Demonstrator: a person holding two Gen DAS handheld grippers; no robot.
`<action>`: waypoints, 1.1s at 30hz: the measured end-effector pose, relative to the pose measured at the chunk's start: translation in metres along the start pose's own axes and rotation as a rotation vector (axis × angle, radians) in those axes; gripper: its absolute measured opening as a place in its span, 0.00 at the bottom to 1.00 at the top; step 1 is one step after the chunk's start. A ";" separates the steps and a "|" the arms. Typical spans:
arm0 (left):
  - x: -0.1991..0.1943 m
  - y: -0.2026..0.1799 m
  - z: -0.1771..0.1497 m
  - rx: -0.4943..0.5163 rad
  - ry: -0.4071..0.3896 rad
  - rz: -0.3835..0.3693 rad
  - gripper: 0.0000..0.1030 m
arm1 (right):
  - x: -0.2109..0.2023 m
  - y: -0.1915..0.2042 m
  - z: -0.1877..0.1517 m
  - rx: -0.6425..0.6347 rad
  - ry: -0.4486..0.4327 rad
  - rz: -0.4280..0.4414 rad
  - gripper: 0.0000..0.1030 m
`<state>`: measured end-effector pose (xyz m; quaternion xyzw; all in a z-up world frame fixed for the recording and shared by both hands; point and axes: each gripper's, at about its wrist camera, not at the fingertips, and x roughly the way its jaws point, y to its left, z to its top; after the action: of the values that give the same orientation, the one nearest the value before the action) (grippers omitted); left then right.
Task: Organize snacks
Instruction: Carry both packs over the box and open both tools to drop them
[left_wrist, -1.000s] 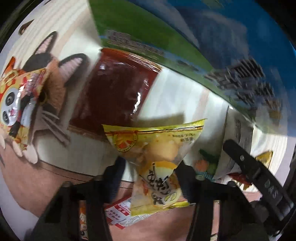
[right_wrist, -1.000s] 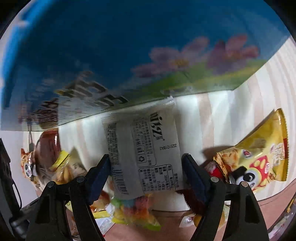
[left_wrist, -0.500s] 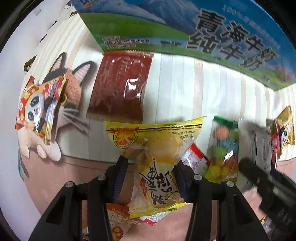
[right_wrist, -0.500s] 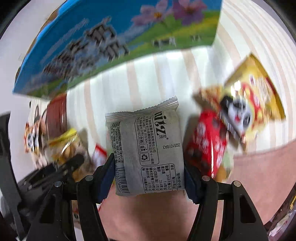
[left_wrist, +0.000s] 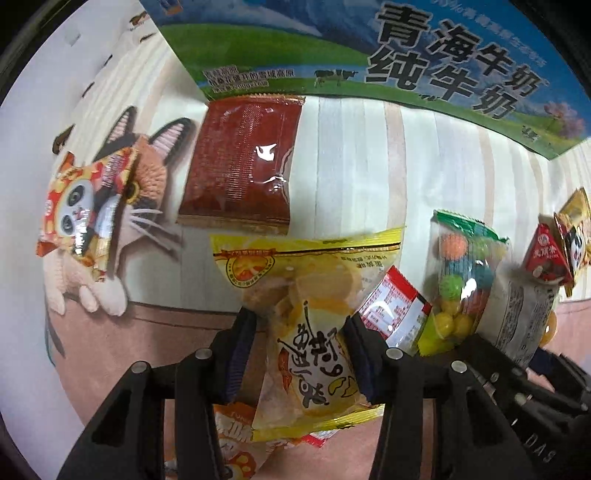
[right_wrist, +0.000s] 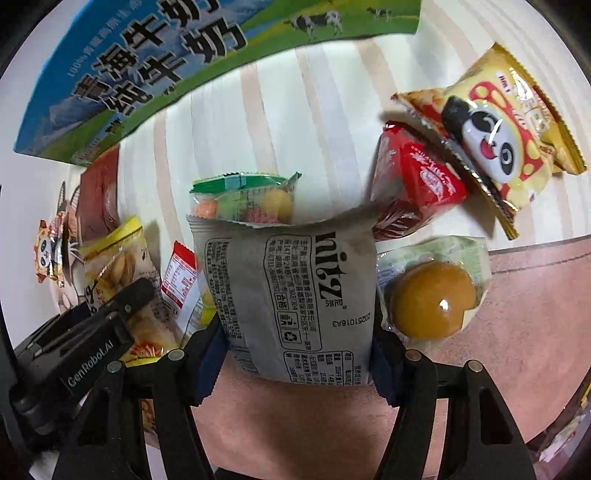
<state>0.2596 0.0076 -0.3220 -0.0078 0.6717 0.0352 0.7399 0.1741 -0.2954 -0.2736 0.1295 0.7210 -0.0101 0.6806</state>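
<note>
My left gripper (left_wrist: 299, 343) is shut on a yellow snack packet (left_wrist: 310, 314) and holds it above the striped mat (left_wrist: 351, 162). My right gripper (right_wrist: 295, 347) is shut on a grey Ritz packet (right_wrist: 295, 288), held above the mat's front edge. The milk carton box (left_wrist: 369, 48) stands at the back; it also shows in the right wrist view (right_wrist: 155, 70). The yellow packet shows at left in the right wrist view (right_wrist: 114, 269). The grey packet shows at right in the left wrist view (left_wrist: 524, 314).
On the mat lie a dark red packet (left_wrist: 243, 162), a panda packet (left_wrist: 81, 206), a green candy bag (right_wrist: 243, 199), a red packet (right_wrist: 413, 184), a yellow panda packet (right_wrist: 502, 129) and a wrapped round bun (right_wrist: 432, 295).
Both grippers have pulled back from the milk box with their packets, so more of the mat and the snacks on it shows. The grey packet now covers part of the candy bag.
</note>
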 end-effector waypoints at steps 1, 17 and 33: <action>-0.003 0.000 -0.004 0.004 -0.001 -0.002 0.39 | -0.004 0.000 -0.002 0.002 -0.012 -0.002 0.67; -0.154 0.015 0.033 0.005 -0.149 -0.250 0.38 | -0.167 -0.008 -0.002 -0.004 -0.205 0.257 0.65; -0.140 0.019 0.241 0.018 -0.073 -0.119 0.38 | -0.222 0.007 0.217 0.007 -0.304 0.138 0.65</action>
<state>0.4848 0.0353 -0.1588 -0.0395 0.6429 -0.0146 0.7648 0.3971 -0.3684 -0.0695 0.1779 0.5990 0.0147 0.7806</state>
